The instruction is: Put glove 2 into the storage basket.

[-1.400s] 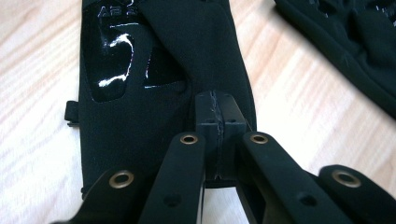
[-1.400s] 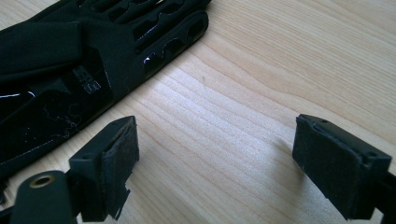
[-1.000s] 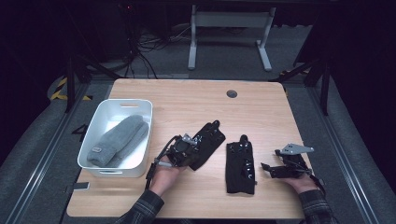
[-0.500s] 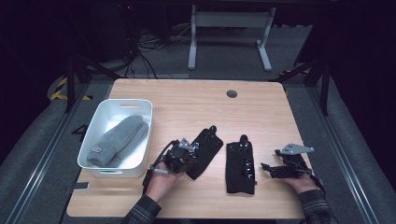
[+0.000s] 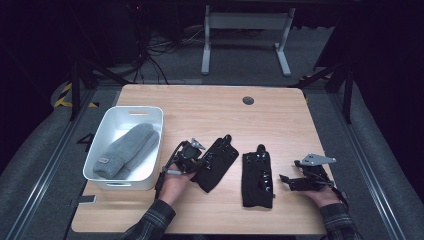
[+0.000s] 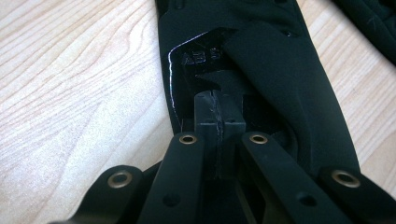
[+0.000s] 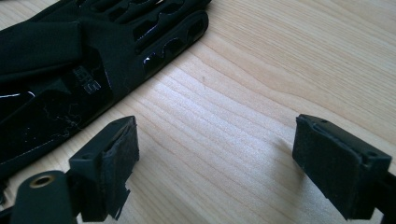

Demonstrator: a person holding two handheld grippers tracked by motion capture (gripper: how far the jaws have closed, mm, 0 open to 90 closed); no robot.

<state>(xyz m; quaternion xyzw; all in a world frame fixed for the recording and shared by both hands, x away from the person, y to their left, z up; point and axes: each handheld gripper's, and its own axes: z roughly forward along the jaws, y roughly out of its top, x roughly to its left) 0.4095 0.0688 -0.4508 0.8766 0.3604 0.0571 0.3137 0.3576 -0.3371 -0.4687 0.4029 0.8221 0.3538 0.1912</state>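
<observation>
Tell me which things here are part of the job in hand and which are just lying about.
In the job:
left gripper, shut on the left black glove
right black glove
right gripper, open beside it

Lying about:
white bin
grey gloves inside the bin

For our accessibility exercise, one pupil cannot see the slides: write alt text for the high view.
A person's left gripper is shut on a black glove on a wooden table, beside a second black glove. The right gripper rests open nearby. A white bin at the left holds grey gloves.
</observation>
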